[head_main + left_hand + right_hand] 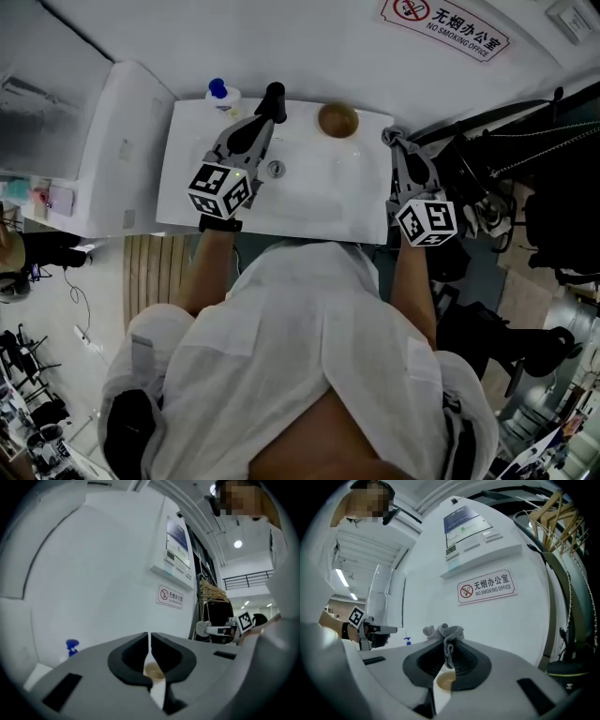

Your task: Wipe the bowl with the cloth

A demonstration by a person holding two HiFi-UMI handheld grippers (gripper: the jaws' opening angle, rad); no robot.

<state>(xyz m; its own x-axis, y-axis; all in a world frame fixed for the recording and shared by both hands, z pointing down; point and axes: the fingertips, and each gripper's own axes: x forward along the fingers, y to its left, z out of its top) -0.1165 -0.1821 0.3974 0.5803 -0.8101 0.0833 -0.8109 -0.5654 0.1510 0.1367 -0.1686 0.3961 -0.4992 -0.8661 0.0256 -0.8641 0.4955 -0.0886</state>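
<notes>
Left tool [150,638] has its jaws together with nothing in them, over the white sink [187,178]. My right tool [448,652] is clamped on the grey cloth [443,632]. I see the brown bowl [337,119] on the sink's back edge, between the 2 tools
</notes>
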